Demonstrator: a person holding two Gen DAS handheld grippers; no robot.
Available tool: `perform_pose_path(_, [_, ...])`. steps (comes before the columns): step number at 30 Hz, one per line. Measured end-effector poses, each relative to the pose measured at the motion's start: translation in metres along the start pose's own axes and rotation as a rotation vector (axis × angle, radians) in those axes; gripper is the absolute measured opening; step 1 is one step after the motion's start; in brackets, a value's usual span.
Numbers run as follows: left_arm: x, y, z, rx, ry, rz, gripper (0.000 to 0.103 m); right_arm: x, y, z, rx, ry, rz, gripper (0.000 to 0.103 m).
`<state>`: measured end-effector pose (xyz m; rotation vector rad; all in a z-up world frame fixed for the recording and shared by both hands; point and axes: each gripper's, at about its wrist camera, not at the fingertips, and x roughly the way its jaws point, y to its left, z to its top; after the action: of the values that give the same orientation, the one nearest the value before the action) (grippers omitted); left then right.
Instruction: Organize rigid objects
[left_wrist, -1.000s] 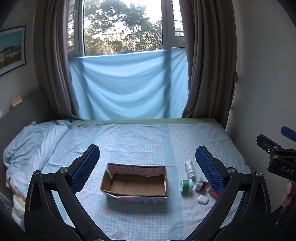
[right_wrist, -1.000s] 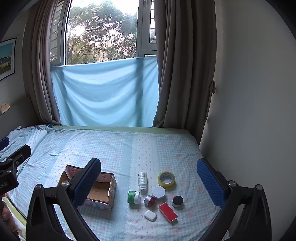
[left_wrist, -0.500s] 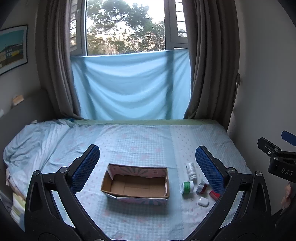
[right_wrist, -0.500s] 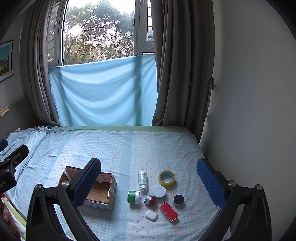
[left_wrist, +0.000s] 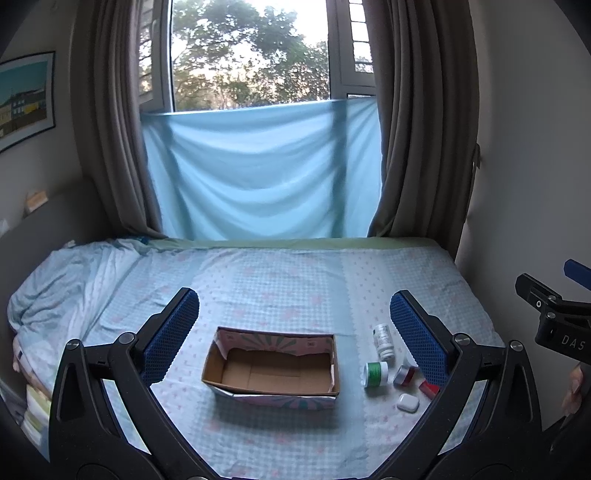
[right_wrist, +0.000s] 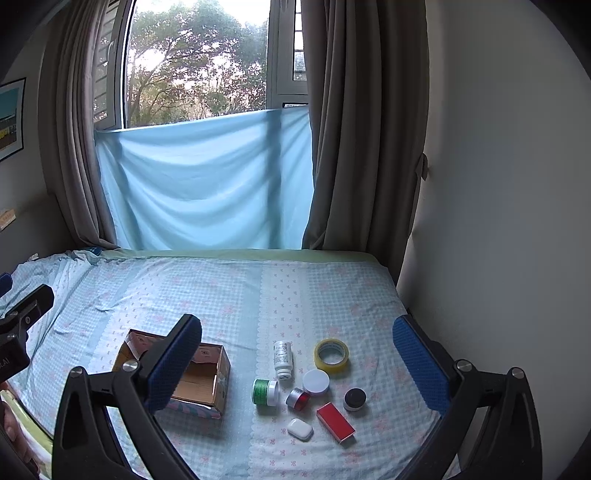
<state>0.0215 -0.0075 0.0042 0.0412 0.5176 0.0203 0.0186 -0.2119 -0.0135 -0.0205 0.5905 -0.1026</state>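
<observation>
An open, empty cardboard box (left_wrist: 273, 371) (right_wrist: 201, 384) sits on the bed. To its right lie several small items: a white pill bottle (right_wrist: 283, 359), a green jar (right_wrist: 264, 392), a red-and-silver jar (right_wrist: 297, 398), a white round lid (right_wrist: 316, 381), a yellow tape roll (right_wrist: 331, 355), a black jar (right_wrist: 354, 398), a red box (right_wrist: 335, 421) and a white earbud case (right_wrist: 300, 429). My left gripper (left_wrist: 294, 332) is open and empty above the box. My right gripper (right_wrist: 297, 363) is open and empty above the items.
The bed (right_wrist: 236, 295) has a checked blue sheet, rumpled at the far left. A wall (right_wrist: 498, 221) runs close along the bed's right side. Grey curtains and a blue cloth (right_wrist: 207, 184) hang at the window behind. The right gripper's body (left_wrist: 554, 317) shows at the left view's right edge.
Both views have crept slightly, with the window sitting a little differently in frame. The box and items have not moved, and both grippers stay open.
</observation>
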Motion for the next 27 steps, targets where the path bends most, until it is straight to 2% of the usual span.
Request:
perform_pose_path(19, [0.001,-0.008,0.006,0.008,-0.013,-0.016,0.103,0.008,-0.006,0.0,-0.005,0.016,0.005,0.103])
perform_pose_path(27, [0.01,-0.015,0.006,0.01,0.007,-0.037,0.103,0.013,-0.009,-0.003,-0.001,0.023,0.011,0.103])
